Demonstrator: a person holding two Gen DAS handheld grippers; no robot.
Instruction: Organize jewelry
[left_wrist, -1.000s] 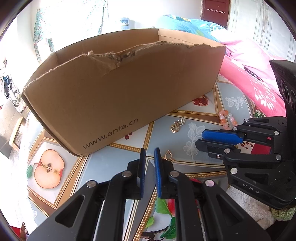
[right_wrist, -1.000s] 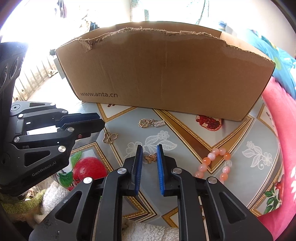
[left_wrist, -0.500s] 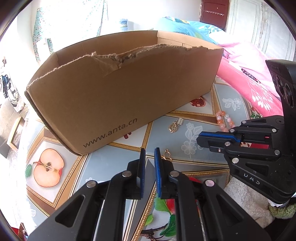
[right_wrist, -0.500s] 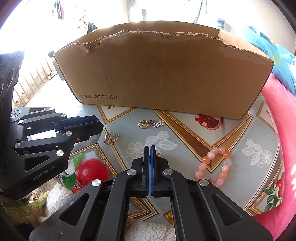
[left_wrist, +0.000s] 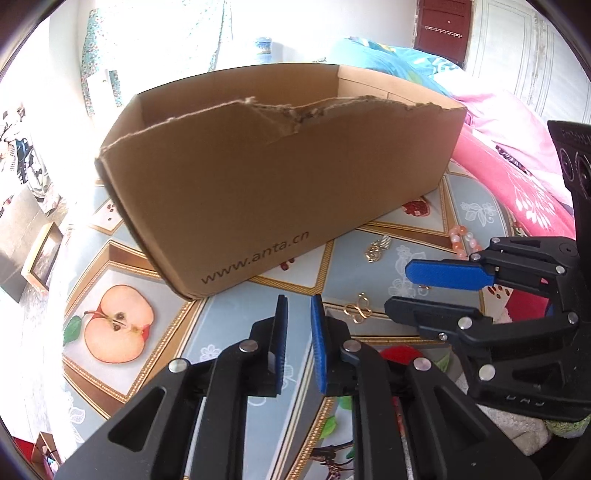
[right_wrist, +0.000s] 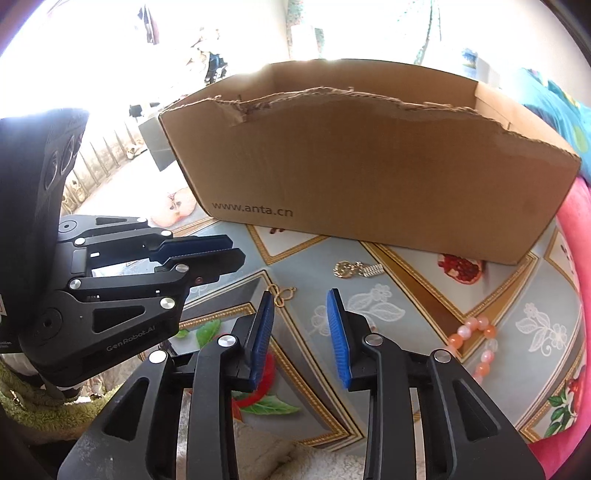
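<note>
An open brown cardboard box (left_wrist: 280, 177) (right_wrist: 369, 177) stands at the back of the fruit-patterned table. In front of it lie a gold chain piece (left_wrist: 376, 249) (right_wrist: 356, 268), a gold clover charm (left_wrist: 356, 310) (right_wrist: 282, 291) and a pink bead bracelet (left_wrist: 463, 240) (right_wrist: 476, 343). My left gripper (left_wrist: 295, 321) (right_wrist: 221, 249) hovers low, its jaws a narrow gap apart and empty, left of the clover charm. My right gripper (right_wrist: 301, 317) (left_wrist: 424, 288) is open and empty above the table, between the clover charm and the bracelet. The small butterfly charm seen earlier is hidden.
The table cloth (right_wrist: 406, 310) has fruit prints and gold borders. A pink bedspread (left_wrist: 517, 177) lies to the right of the table. A picture frame (left_wrist: 40, 258) leans on the floor at far left. A fluffy white cloth (right_wrist: 266, 454) lies at the table's near edge.
My right gripper shut half a second ago and has now opened wide. Both grippers have risen, so the box's inside edge shows. The butterfly charm is no longer in view.
</note>
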